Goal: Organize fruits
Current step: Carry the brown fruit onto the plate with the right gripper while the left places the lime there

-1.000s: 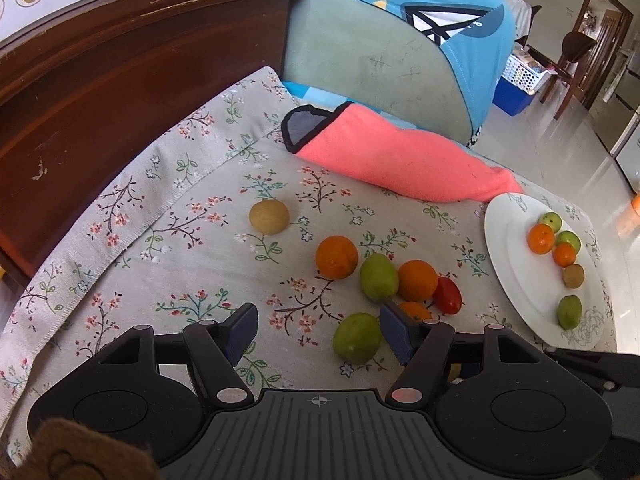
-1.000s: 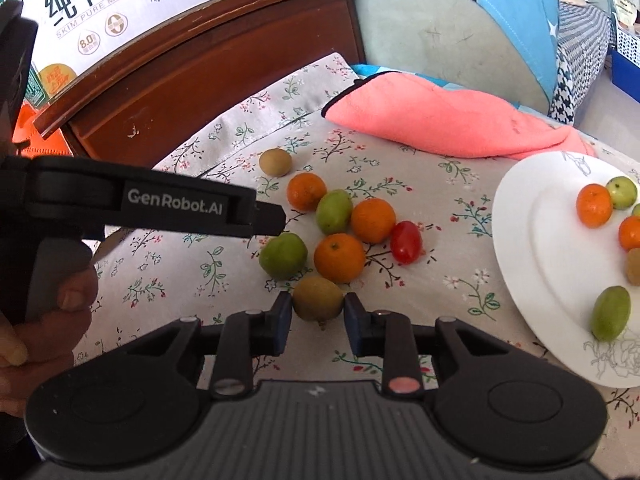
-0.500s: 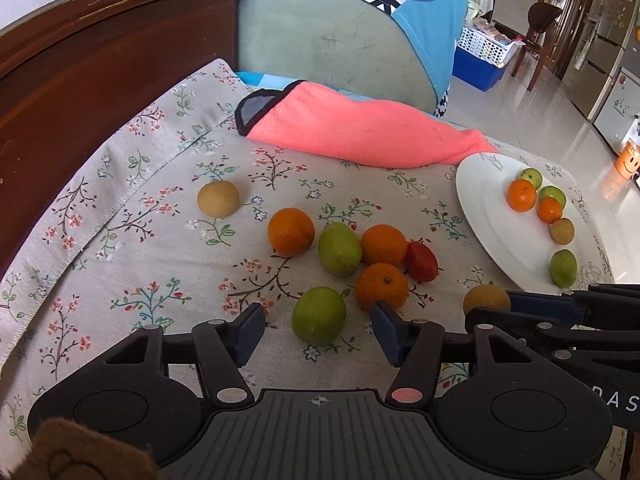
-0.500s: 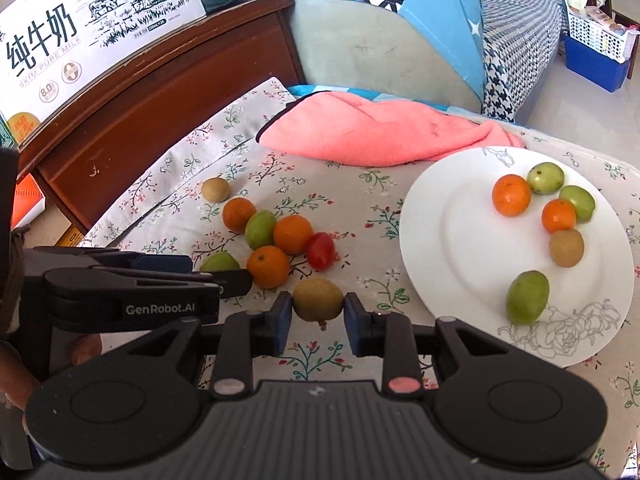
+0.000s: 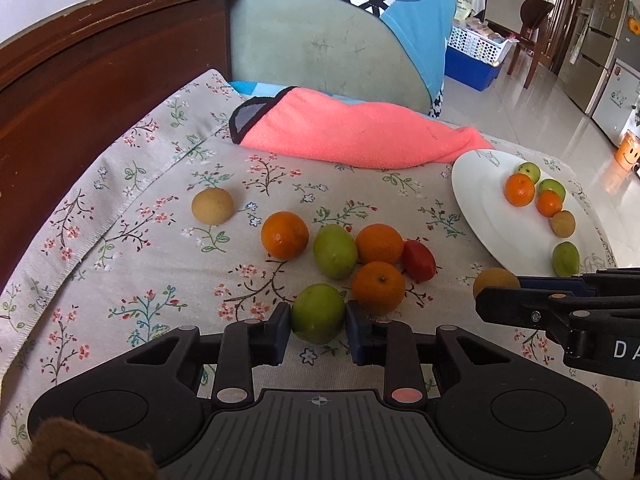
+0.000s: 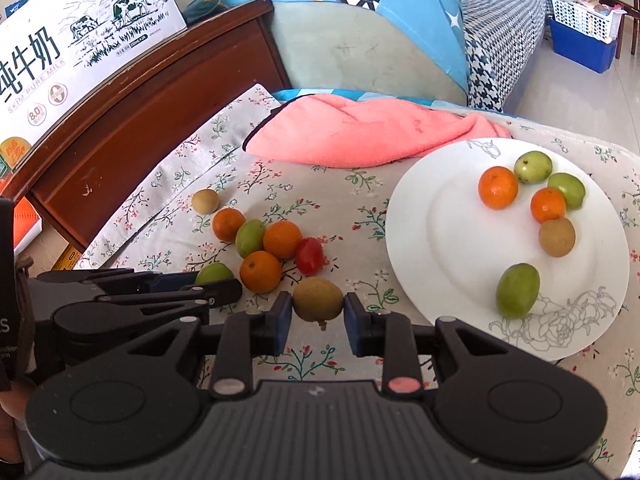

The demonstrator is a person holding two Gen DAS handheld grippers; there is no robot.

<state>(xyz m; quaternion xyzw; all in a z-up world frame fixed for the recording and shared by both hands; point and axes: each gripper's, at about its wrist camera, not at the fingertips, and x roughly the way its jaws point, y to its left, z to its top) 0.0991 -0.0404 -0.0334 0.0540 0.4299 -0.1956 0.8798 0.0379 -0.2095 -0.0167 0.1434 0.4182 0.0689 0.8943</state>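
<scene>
My left gripper [image 5: 318, 328] is shut on a green fruit [image 5: 317, 312] that rests on the floral cloth. My right gripper [image 6: 318, 316] is shut on a brown fruit [image 6: 318, 299] and holds it just left of the white plate [image 6: 436, 240]; the brown fruit also shows in the left wrist view [image 5: 494, 280]. A cluster of oranges [image 5: 378, 288], a green fruit [image 5: 334, 251] and a red tomato [image 5: 418, 261] lies ahead of my left gripper. A lone brown fruit [image 5: 212, 206] lies far left. The plate holds several fruits [image 6: 498, 187].
A pink towel [image 5: 352, 136] lies at the back of the cloth. A dark wooden headboard [image 5: 80, 80] runs along the left with a milk carton box [image 6: 72, 52] on it. A cushioned seat with blue fabric [image 5: 340, 28] stands behind.
My left gripper has closed in on the green fruit and shut on it. My right gripper has carried the brown fruit rightward, toward the plate.
</scene>
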